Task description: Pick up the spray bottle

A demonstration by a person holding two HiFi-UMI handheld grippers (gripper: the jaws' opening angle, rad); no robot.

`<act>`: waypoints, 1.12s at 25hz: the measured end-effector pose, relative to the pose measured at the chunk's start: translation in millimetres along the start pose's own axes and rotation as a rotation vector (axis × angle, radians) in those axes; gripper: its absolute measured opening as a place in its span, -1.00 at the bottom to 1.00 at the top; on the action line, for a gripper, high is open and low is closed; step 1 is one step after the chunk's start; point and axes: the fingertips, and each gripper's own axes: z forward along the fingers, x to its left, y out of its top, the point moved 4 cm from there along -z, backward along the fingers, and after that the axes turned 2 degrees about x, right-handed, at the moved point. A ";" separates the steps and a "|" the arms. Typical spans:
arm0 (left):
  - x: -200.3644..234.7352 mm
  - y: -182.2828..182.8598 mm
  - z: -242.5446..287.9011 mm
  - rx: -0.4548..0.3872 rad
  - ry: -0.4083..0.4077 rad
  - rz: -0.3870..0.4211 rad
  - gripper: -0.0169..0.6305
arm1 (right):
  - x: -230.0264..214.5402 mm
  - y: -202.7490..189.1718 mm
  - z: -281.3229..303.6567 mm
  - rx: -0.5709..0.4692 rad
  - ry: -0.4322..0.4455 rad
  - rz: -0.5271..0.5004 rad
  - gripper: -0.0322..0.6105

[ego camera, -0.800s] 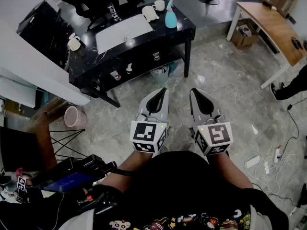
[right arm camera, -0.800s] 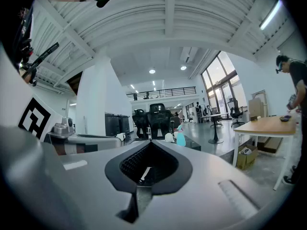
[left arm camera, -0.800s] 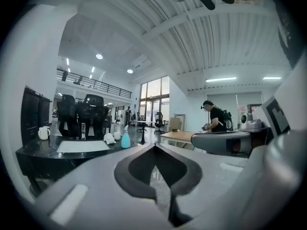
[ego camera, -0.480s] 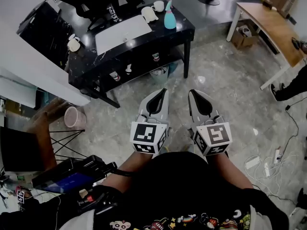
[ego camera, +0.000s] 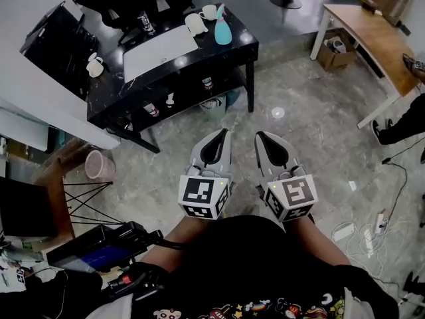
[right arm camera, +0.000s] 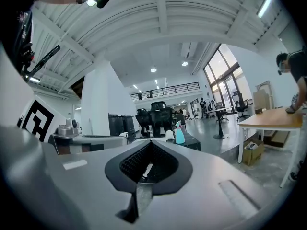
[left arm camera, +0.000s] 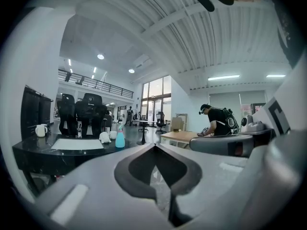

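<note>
Spray bottle (ego camera: 223, 26) is seen on the worktop (ego camera: 229, 50). Left tool (ego camera: 222, 133) and right tool (ego camera: 260, 137) are closed, empty. Lower shelf (ego camera: 189, 93) is shown only in head view.

— What do we see around us?
— Grey marble floor (ego camera: 299, 111) fills the middle. A black table (ego camera: 242, 40) sits at upper centre, a wooden desk (ego camera: 372, 25) at upper right.
— And above us?
— We see a white beamed ceiling (right arm camera: 158, 23), round lights (left arm camera: 100, 56), tall windows (left arm camera: 156, 92) and black office chairs (left arm camera: 91, 110) at left.
</note>
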 end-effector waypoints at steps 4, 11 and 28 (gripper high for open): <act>-14.1 -9.5 15.2 0.021 0.023 -0.005 -0.95 | -22.3 -4.9 -0.6 0.019 0.028 0.033 -0.82; 10.6 -8.2 49.4 0.035 0.043 -0.015 -0.95 | -45.7 -5.8 35.0 0.058 0.048 0.055 -0.82; 193.5 30.4 206.5 0.007 -0.131 -0.006 -0.95 | -75.6 31.1 251.8 0.060 -0.130 0.036 -0.82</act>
